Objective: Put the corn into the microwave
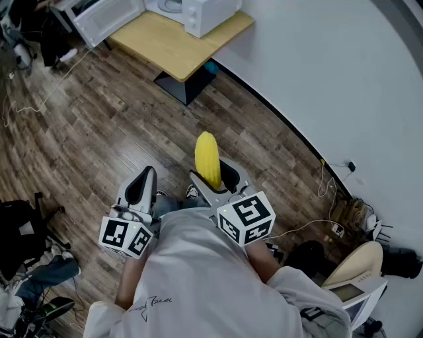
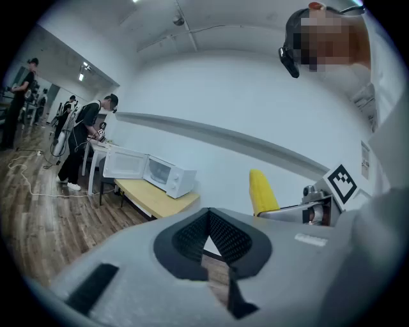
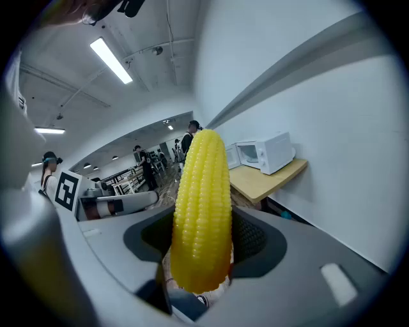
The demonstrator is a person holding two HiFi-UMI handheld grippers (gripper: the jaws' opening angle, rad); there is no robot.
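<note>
Both tilt slightly down: right gripper (image 1: 215, 179) jaws clamped on the upright corn (image 1: 207, 157), left gripper (image 1: 141, 187) jaws together

Wooden table (image 1: 165, 47) on plank floor (image 1: 99, 132); microwave (image 1: 210, 14) atop table

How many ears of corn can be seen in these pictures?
1. The corn stands upright in the right gripper, whose jaws are closed on it, well away from the microwave. No second ear shows, though one could be hidden.
</note>
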